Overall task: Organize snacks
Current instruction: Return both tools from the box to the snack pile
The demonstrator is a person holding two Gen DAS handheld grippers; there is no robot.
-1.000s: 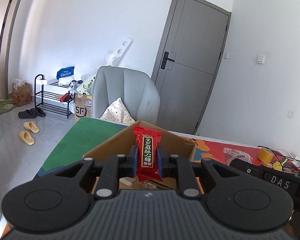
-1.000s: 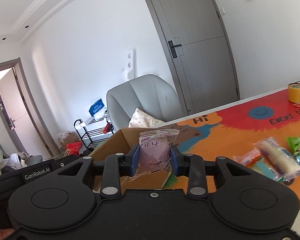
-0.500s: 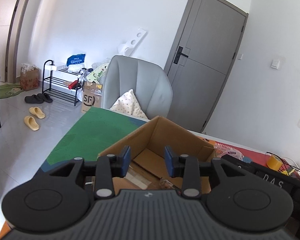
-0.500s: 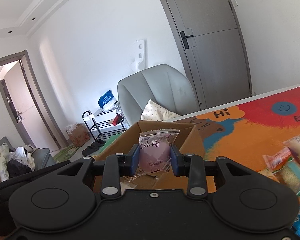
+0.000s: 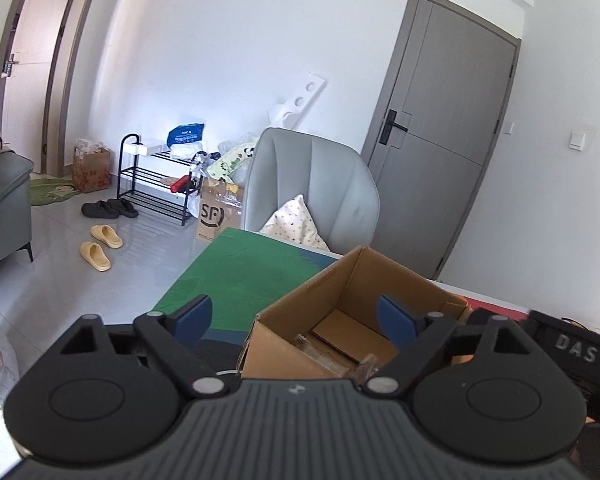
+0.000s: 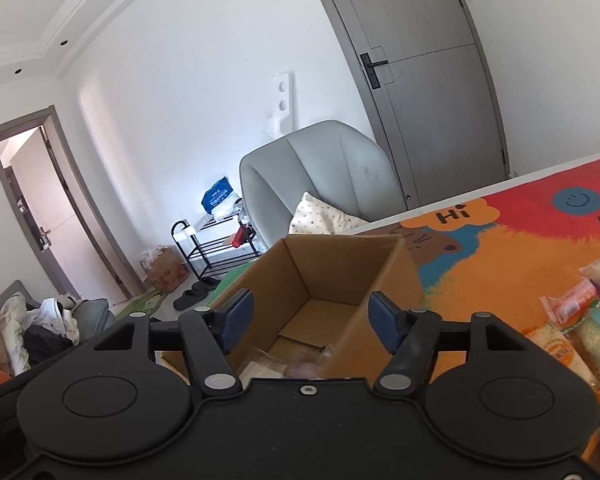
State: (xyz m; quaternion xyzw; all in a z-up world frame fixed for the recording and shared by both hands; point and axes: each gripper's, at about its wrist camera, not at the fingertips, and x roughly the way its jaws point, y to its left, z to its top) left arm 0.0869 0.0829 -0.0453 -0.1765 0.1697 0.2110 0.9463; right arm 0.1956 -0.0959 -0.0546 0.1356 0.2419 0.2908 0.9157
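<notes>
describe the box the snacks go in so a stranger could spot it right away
Find the table with the colourful mat, in front of the grey chair. Near the mat's green end stands the cardboard box, open at the top. It is the only box on the table; the loose snacks lie beside it.

The table (image 6: 500,184) has a white edge and is covered w/ a colourful printed mat (image 6: 496,256): green at the left end, orange, blue and red to the right, w/ "Hi" and a smiley face. An open cardboard box (image 6: 384,276) stands on the mat. Several snack packets (image 6: 572,332) lie on the mat, right of the box.
</notes>
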